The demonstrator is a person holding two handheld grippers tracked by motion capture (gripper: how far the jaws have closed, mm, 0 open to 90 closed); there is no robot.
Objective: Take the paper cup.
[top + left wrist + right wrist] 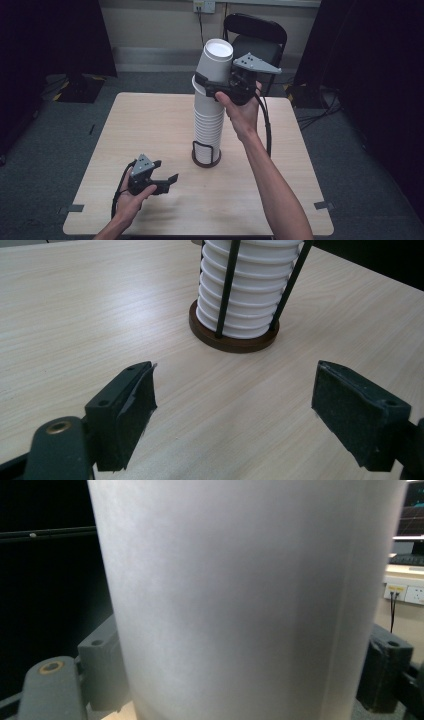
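at a pale wooden table (150, 125), the right gripper (220, 85) was clamped across the top paper cup (216, 60) of a tall stack of cups (207, 125), its jaws pressed on opposite sides of the cup's wall just below the upturned white base. the cup sat bottom-up at the head of the stack, tilted slightly away from the stack's line, and its rim appeared to sit over the cup beneath. the stack stood in a round holder (206, 157) with thin black rods near the middle of the table. the cup's long axis ran up and down, so any lift would likely have to go straight up along the stack. in the right gripper view the cup's grey wall (240, 600) spanned the gap between both jaws. the left gripper (162, 181) rested low, in front of and to the left of the holder, jaws wide apart and holding nothing, pointed toward the holder's base (232, 342). the right hand was plainly the nearer one to the cup.
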